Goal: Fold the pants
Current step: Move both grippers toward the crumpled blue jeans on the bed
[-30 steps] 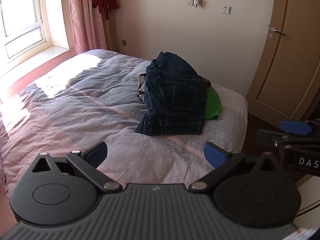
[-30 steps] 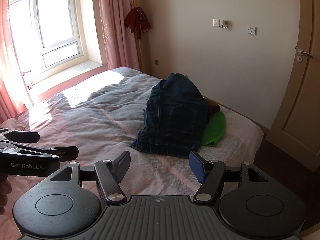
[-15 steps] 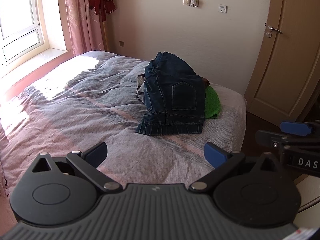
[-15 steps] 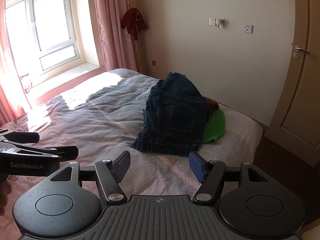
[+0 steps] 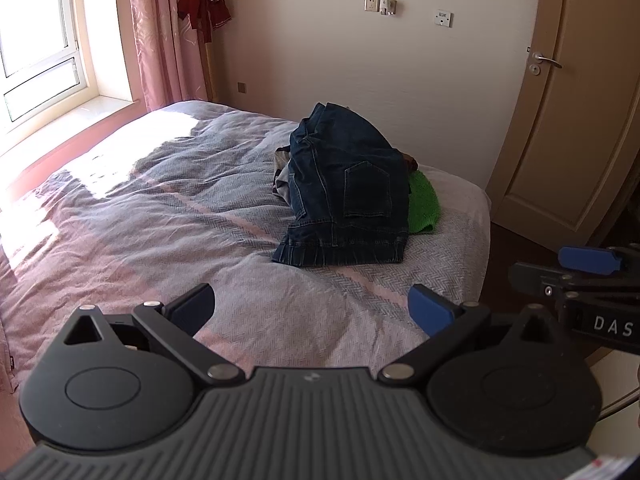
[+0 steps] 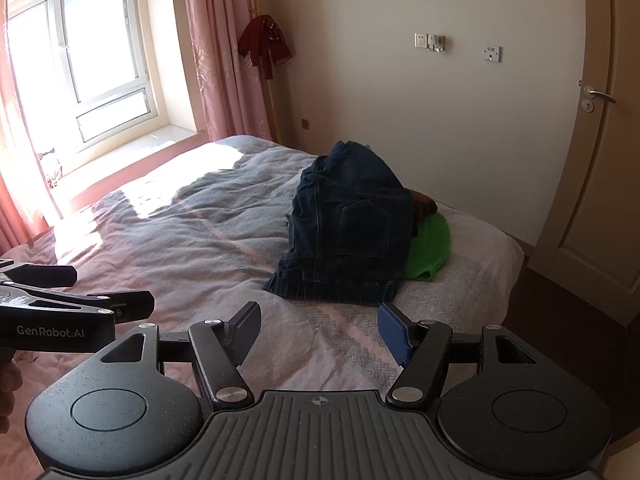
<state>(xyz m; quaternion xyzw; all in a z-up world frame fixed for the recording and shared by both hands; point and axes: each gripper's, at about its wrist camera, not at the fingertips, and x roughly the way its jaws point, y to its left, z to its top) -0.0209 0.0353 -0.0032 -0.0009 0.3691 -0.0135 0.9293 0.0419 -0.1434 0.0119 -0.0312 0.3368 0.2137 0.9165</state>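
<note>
The denim pants point(image 5: 348, 192) on the bed point(image 5: 180, 216) at 12 o'clock look heavy and limp; grip the waistband. Left gripper point(image 5: 310, 306) and right gripper point(image 6: 320, 330) fingers gape wide, empty.

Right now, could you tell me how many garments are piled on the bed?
At least 3: jeans on top, a green one beside and partly under them, and a brown one peeking out behind. The jeans may hide more.

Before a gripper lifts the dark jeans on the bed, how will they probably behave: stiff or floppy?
The dark jeans lie draped over other clothes, so probably floppy: a one-point grab would let the rest hang. Thick denim looks fairly heavy. The green cloth underneath may drag along.
</note>
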